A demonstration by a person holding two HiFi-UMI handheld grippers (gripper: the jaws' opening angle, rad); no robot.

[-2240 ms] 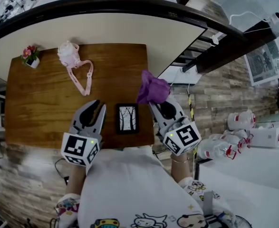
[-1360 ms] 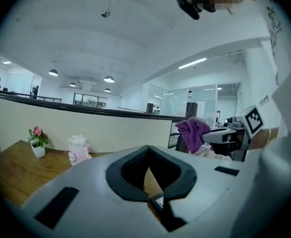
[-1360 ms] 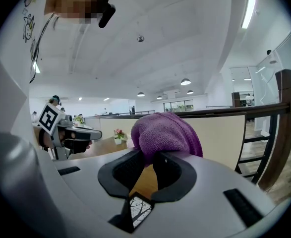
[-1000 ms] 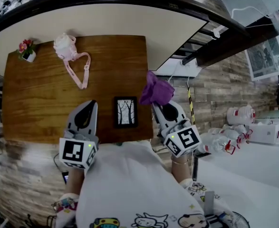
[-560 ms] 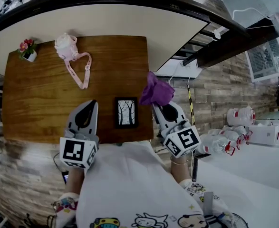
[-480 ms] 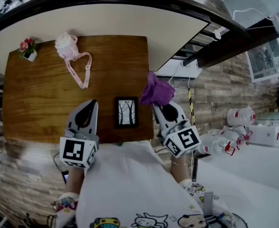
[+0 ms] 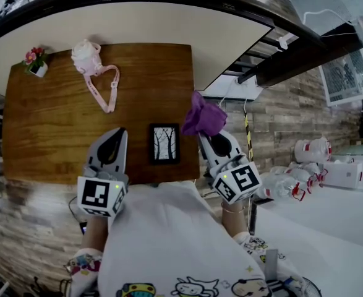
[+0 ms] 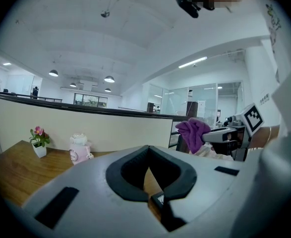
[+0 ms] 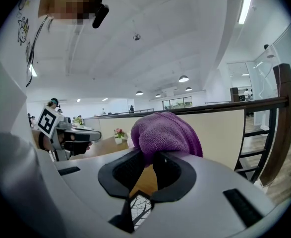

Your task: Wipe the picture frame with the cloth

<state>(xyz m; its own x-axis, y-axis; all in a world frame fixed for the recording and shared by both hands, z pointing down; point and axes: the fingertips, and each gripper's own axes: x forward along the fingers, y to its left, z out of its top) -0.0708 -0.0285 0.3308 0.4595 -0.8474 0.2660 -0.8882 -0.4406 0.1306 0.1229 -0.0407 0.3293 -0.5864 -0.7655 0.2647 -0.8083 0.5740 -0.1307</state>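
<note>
Field note: cloth [image 7: 203, 115], purple, was clamped in R gripper [image 7: 209, 136], centre-right of head view, just past table [image 7: 57, 122] edge. L gripper [image 7: 115, 133] was pinched together, empty, left of picture frame [image 7: 164, 143], laid flat nr table's bottom edge. Wipe judged not yet begun; next, cloth to be lowered leftward onto frame.

An open-plan office. Ahead of the left gripper [image 7: 120, 132] a cream partition [image 8: 61, 128] backs the wooden desk [image 8: 11, 170]. Beyond hang round ceiling lamps [image 8: 109, 79], with glass-walled rooms [image 8: 204, 100] off to the right.
</note>
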